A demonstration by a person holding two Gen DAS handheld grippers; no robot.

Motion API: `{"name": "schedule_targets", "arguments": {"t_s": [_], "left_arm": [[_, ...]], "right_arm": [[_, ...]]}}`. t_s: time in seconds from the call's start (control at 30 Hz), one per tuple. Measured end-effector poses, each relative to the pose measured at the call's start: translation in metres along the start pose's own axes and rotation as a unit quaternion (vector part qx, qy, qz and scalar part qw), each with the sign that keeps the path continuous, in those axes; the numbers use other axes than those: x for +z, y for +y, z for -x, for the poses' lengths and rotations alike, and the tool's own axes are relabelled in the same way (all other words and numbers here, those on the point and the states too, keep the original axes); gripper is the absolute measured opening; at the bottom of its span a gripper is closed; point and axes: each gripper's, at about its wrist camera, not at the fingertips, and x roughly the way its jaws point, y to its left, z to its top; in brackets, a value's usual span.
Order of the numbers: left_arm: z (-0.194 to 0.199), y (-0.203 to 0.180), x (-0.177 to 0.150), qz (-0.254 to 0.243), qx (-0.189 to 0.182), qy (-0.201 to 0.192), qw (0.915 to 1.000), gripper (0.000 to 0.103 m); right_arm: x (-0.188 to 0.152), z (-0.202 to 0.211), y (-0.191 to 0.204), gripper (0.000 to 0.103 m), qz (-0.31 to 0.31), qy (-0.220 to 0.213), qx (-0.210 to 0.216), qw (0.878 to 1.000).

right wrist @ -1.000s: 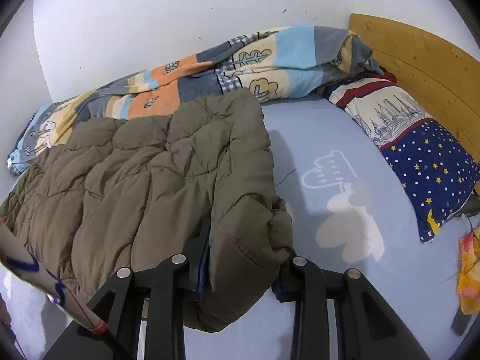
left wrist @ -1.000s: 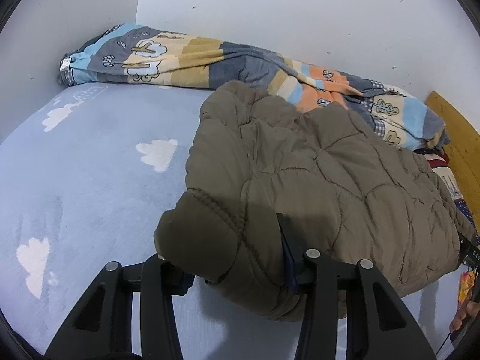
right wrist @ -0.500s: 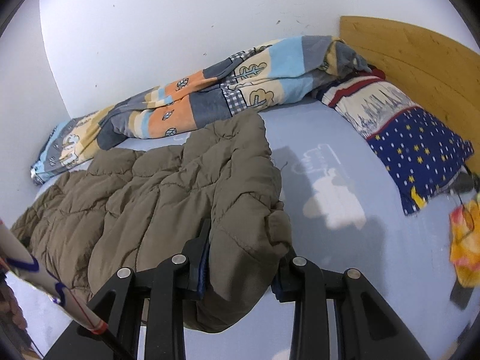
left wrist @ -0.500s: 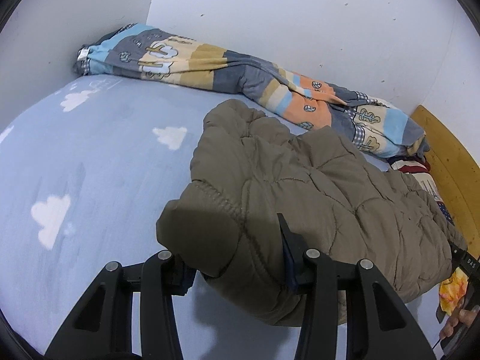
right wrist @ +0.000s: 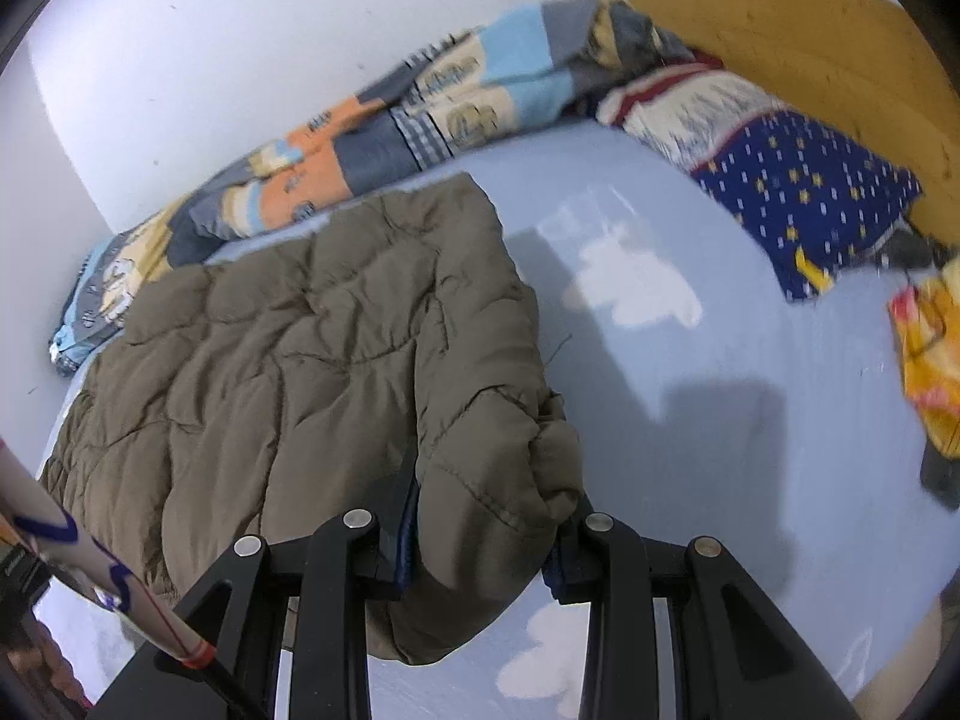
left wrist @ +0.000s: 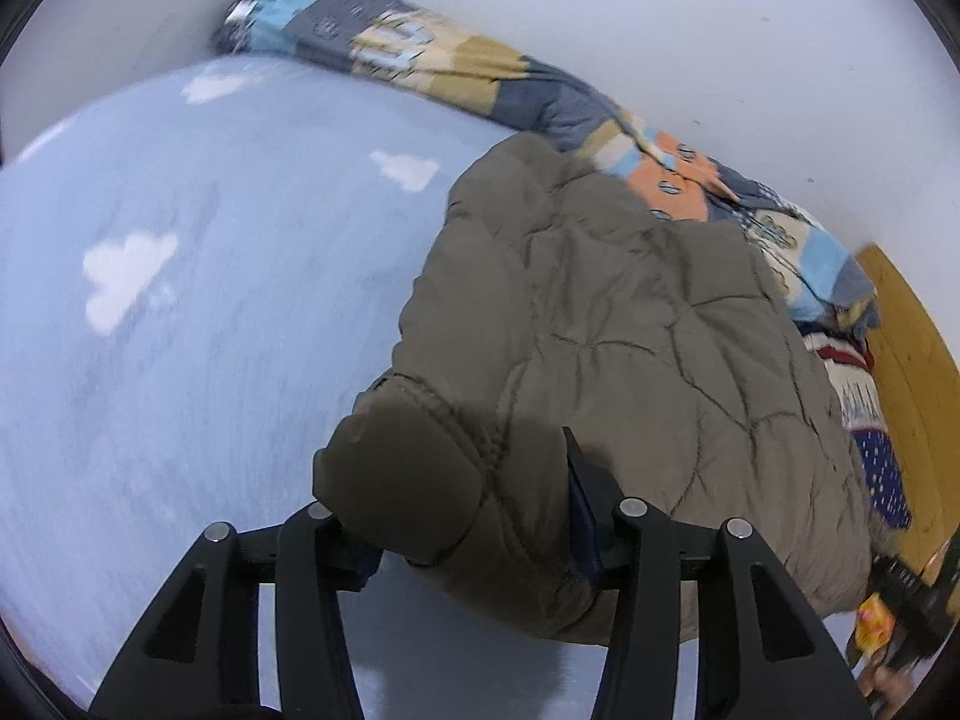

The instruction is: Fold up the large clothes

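Comparing against the frames a second back, view by view:

Left wrist, jaws: left gripper (left wrist: pixel 468 516) straddles a bunched corner of the olive padded jacket (left wrist: pixel 630 330); jaws opening, the fabric between them, both pads against it for now.
Left wrist, change: more blue bed sheet (left wrist: pixel 180 300) shows left of the jaws than before; patterned quilt (left wrist: pixel 420 60) sits farther ahead, against the wall; frame blurred, so the hand is travelling.
Right wrist, jaws: right gripper (right wrist: pixel 480 546) clamped on the other near corner of the jacket (right wrist: pixel 288 324); width unchanged; fabric bulges up between the jaws.
Right wrist, change: starred pillow (right wrist: pixel 804 180) has swung right and ahead of the jaws.
Meaning: both corners drawn along together; jacket body trails flat ahead of the jaws; left release beginning, probably setting this edge down.
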Motion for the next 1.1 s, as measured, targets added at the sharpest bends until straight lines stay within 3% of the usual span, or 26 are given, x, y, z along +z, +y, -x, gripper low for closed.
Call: {"name": "schedule_targets", "arguments": {"t_s": [0.13,0.2,0.27,0.37,0.43,0.5,0.63,0.77,0.9,0.97,1.1], "left_arm": [[-0.010,0.015,-0.009,0.042,0.009,0.012,0.9990,0.061],[-0.014,0.026,-0.012,0.068,0.021,0.022,0.9972,0.077],[-0.013,0.041,-0.015,0.107,0.004,0.034,0.9937,0.078],[-0.007,0.059,-0.016,0.155,-0.032,0.046,0.9863,0.078],[0.000,0.065,-0.016,0.169,-0.042,0.045,0.9838,0.078],[0.013,0.067,-0.015,0.171,-0.028,0.027,0.9844,0.078],[0.042,0.070,-0.007,0.170,0.016,-0.035,0.9847,0.078],[0.059,0.043,0.000,0.100,0.027,-0.080,0.9914,0.078],[0.060,-0.024,-0.005,-0.035,0.003,-0.094,0.9950,0.078],[0.055,-0.059,-0.012,-0.100,-0.015,-0.087,0.9911,0.078],[0.030,-0.127,-0.025,-0.213,-0.047,-0.062,0.9739,0.078]], "right_arm": [[-0.011,-0.019,-0.008,0.036,-0.018,0.029,-0.010,0.999],[-0.019,-0.028,-0.016,0.042,-0.038,0.045,-0.009,0.998],[-0.025,-0.031,-0.029,0.045,-0.072,0.059,0.006,0.996],[-0.033,-0.022,-0.048,0.063,-0.132,0.066,0.039,0.988],[-0.039,-0.010,-0.062,0.065,-0.168,0.062,0.060,0.982],[-0.043,0.004,-0.070,0.065,-0.181,0.051,0.061,0.980],[-0.039,0.035,-0.072,0.065,-0.163,0.006,0.018,0.986],[-0.027,0.059,-0.052,0.065,-0.109,-0.048,0.022,0.993],[-0.018,0.059,0.004,0.065,-0.002,-0.065,0.047,0.997],[-0.016,0.051,0.030,0.065,0.040,-0.058,0.060,0.996],[-0.009,0.025,0.079,0.065,0.104,-0.046,0.066,0.991]]}}
